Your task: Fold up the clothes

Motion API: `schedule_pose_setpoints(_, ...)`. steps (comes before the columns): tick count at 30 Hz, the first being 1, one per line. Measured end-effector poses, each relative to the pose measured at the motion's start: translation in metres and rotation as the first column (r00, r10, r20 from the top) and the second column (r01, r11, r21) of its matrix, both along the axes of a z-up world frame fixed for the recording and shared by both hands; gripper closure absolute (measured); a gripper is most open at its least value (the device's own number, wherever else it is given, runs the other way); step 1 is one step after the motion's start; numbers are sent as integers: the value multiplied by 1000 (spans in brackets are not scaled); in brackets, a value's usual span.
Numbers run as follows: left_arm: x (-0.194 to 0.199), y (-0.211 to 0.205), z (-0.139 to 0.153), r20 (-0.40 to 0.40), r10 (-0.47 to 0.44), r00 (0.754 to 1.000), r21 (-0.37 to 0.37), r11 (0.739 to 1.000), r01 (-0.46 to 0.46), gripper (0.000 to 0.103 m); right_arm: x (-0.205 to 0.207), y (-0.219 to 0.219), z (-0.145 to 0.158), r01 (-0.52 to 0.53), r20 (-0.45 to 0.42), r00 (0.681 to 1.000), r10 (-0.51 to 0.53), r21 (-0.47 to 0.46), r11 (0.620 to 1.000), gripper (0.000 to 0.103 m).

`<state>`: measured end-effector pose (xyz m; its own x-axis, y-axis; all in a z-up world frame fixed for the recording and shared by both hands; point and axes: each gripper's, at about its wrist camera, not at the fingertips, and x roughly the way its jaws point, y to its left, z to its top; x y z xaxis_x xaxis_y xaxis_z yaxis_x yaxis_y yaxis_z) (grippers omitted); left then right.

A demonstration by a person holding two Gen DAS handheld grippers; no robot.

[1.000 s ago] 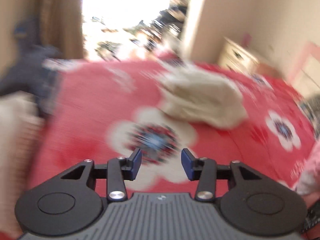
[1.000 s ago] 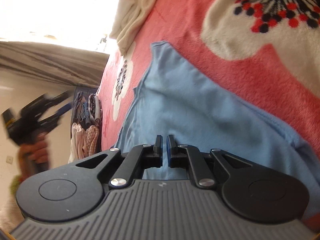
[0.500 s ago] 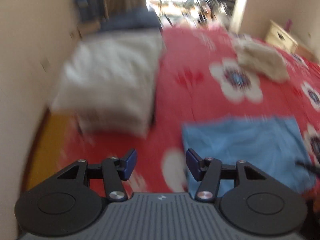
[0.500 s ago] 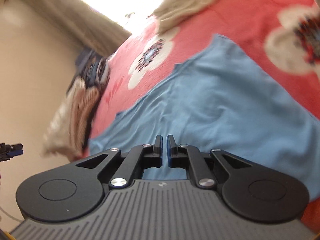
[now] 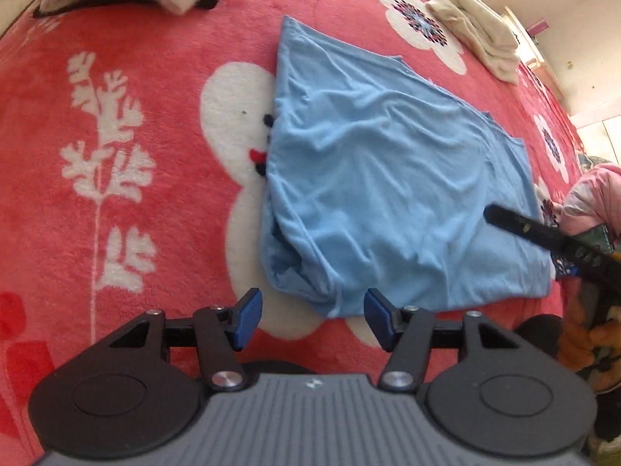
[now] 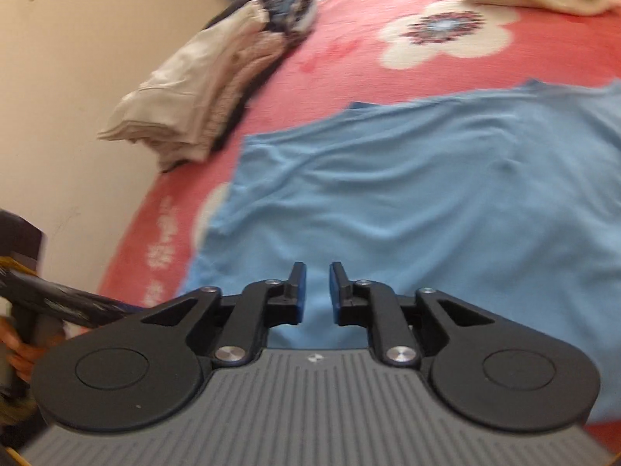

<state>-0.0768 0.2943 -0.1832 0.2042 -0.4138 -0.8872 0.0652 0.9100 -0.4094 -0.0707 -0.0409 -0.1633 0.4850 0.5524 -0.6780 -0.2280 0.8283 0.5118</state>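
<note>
A light blue garment (image 5: 388, 178) lies spread and wrinkled on the red floral blanket (image 5: 136, 124). My left gripper (image 5: 312, 320) is open just short of the garment's near rumpled corner (image 5: 330, 303), nothing between its fingers. In the right wrist view the same blue garment (image 6: 427, 194) fills the middle. My right gripper (image 6: 314, 291) hovers over its near edge, fingers parted by a narrow gap with no cloth between them. The right gripper's black finger (image 5: 520, 225) shows at the garment's right side in the left wrist view.
A cream garment (image 5: 473, 27) lies bunched at the far side of the blanket. A stack of folded clothes (image 6: 202, 89) sits by the wall at the left. A person's hand (image 6: 19, 345) holds the left gripper's handle at the bed's left edge.
My left gripper swung down from the room to the blue garment's near corner, staying open. My right gripper's fingers, pressed shut before, have parted slightly, and its view has levelled out.
</note>
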Motion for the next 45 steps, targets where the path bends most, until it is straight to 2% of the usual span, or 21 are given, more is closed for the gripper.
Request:
schedule_pose_setpoints(6, 10, 13, -24, -36, 67, 997, -78, 995, -70, 41, 26, 44, 14, -54, 4, 999, 53, 12, 998, 83)
schedule_pose_setpoints(12, 12, 19, -38, -64, 108, 992, -169, 979, -118, 42, 51, 80, 22, -84, -12, 996, 84, 4, 996, 82)
schedule_pose_setpoints(13, 12, 20, -40, -63, 115, 991, -178, 976, -125, 45, 57, 85, 22, -88, -25, 996, 87, -10, 996, 82)
schedule_pose_setpoints(15, 12, 20, -42, -68, 121, 990, -183, 974, -132, 57, 72, 100, 20, -97, -59, 994, 94, -35, 995, 79)
schedule_pose_setpoints(17, 13, 19, -45, -74, 116, 991, -187, 974, -128, 76, 89, 116, 16, -104, -101, 990, 98, -61, 993, 73)
schedule_pose_setpoints(19, 13, 17, -46, -76, 106, 991, -184, 976, -118, 85, 106, 132, 7, -105, -158, 983, 90, -87, 991, 59)
schedule_pose_setpoints(21, 13, 15, -46, -65, 100, 993, -185, 976, -111, 91, 121, 147, -2, -102, -212, 974, 78, -105, 989, 58)
schedule_pose_setpoints(23, 11, 13, -40, -22, 89, 996, -176, 980, -91, 95, 133, 161, -10, -103, -248, 966, 67, -136, 985, 55)
schedule_pose_setpoints(26, 5, 7, -26, 80, 56, 995, -156, 987, -43, 96, 144, 178, -20, -122, -292, 955, 57, -211, 970, 52)
schedule_pose_setpoints(30, -5, -9, -8, 214, -42, 976, -132, 989, 72, 96, 153, 195, -28, -159, -327, 943, 61, -284, 946, 48)
schedule_pose_setpoints(33, -8, -20, -1, 264, -100, 959, -107, 985, 132, 96, 155, 205, -32, -206, -335, 938, 90, -328, 922, 46)
schedule_pose_setpoints(37, -13, -27, 5, 311, -143, 940, -88, 980, 178, 96, 151, 219, -35, -298, -321, 932, 170, -406, 864, 46)
schedule_pose_setpoints(39, -15, -28, 8, 326, -151, 933, -83, 979, 187, 96, 145, 225, -35, -338, -305, 928, 215, -442, 831, 47)
schedule_pose_setpoints(41, -18, -27, 10, 338, -152, 929, -82, 978, 190, 96, 140, 225, -35, -355, -290, 926, 240, -461, 813, 49)
schedule_pose_setpoints(44, -20, -30, 12, 346, -158, 925, -76, 978, 196, 96, 136, 220, -33, -348, -269, 932, 244, -470, 811, 60)
schedule_pose_setpoints(45, -21, -30, 13, 350, -164, 922, -72, 977, 201, 96, 135, 217, -32, -341, -263, 935, 240, -470, 814, 66)
